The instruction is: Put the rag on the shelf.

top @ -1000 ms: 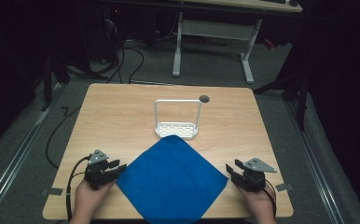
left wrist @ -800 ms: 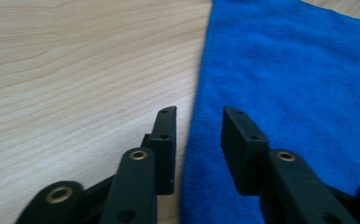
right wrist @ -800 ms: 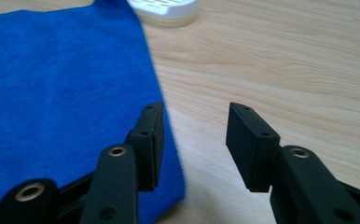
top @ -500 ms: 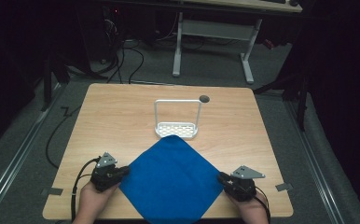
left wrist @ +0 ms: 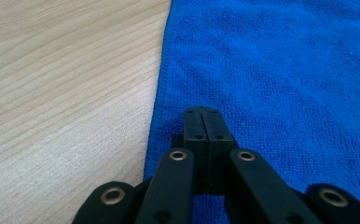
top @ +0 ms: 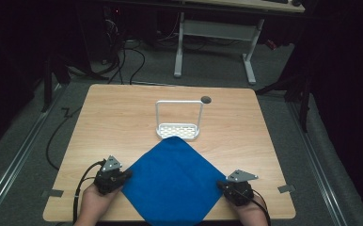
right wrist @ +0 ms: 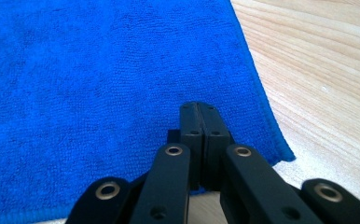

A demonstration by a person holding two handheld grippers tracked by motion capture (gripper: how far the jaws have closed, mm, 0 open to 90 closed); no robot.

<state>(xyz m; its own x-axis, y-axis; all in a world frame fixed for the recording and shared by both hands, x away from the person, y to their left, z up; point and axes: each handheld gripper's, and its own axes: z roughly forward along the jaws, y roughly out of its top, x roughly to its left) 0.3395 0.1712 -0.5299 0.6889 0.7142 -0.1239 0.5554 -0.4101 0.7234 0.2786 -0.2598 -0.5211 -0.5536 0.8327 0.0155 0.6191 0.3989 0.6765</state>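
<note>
the blue cloth [top: 172, 181] lies flat just in front of the white rack [top: 179, 122]. the left gripper [left wrist: 201, 112] and right gripper [right wrist: 200, 106] rest on its side corners, jaws pressed together; whether they pinch fabric, i cannot tell. a lift could slip off, or drag the far corner against the rack.

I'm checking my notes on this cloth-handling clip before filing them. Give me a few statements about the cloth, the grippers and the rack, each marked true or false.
1. The blue cloth lies flat on the table. True.
2. The left gripper has its jaws wide open. False: they are closed together, over the cloth's edge.
3. The right gripper is at a cloth corner. True.
4. The white rack sits on top of the cloth. False: it stands on bare wood just beyond the cloth's far corner.
</note>
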